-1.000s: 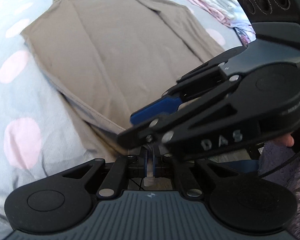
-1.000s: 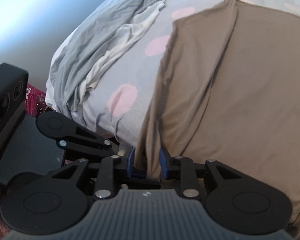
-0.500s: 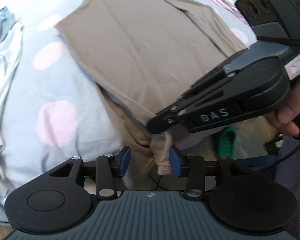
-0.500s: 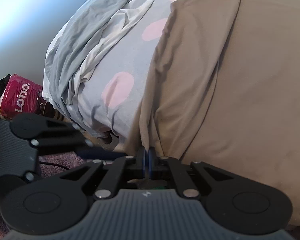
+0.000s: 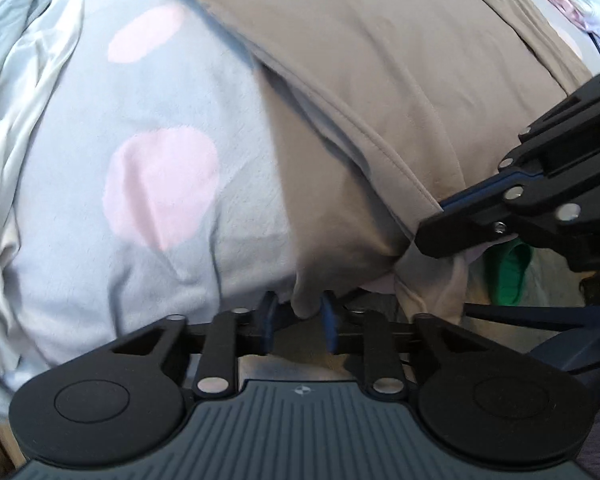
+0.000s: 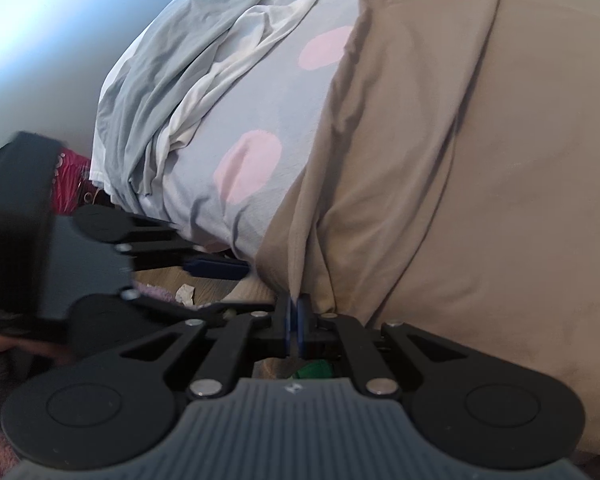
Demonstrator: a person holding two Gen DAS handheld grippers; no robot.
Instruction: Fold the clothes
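- Shirt (image 5: 380, 60): brown, spread flat on the dotted bedcover (image 5: 148, 216), its near hem hanging over the bed's edge, so both grippers can come at that hem from below.
- Left gripper (image 5: 297, 316): at the hem's left corner; jaws narrow and just closing, a hanging fold of shirt between the blue pads, not clearly pinched yet. Placed there, probably, to carry that corner up over the shirt.
- Right gripper (image 6: 294, 320): pinched tight on the hem further along it, the cloth pulled into a taut ridge above the pads; likely gripped first to keep the edge straight.
- Grey sheets (image 6: 204, 92): bunched well left of the shirt, clear of the fold.
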